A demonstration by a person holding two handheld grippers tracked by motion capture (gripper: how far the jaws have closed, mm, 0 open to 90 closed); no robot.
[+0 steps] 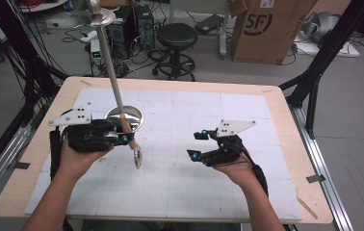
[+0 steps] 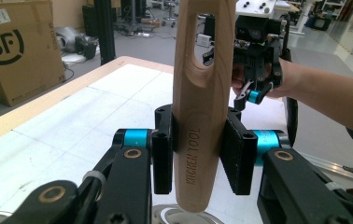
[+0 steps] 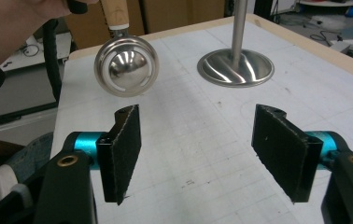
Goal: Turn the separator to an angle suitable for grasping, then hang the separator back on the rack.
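Note:
My left gripper (image 1: 121,138) is shut on the wooden handle (image 2: 201,88) of a kitchen tool, its pads pressing both sides of the handle. The handle bears the words KITCHEN TOOL and has a slot near its end. The tool's round steel head (image 1: 137,157) hangs just above the white mat, also seen as a shiny dome (image 3: 126,66) in the right gripper view. Just behind it stands a steel stand with a round base (image 1: 125,118) and a tall slanting pole (image 1: 109,62). My right gripper (image 1: 195,145) is at the mat's right, open, with nothing between its pads (image 3: 124,149).
A white gridded mat (image 1: 185,192) covers the wooden table (image 1: 286,144). Beyond the far edge stand a black stool (image 1: 176,36), a cardboard box (image 1: 266,26) and computer cases with cables. Black frame posts (image 1: 317,72) rise at the right.

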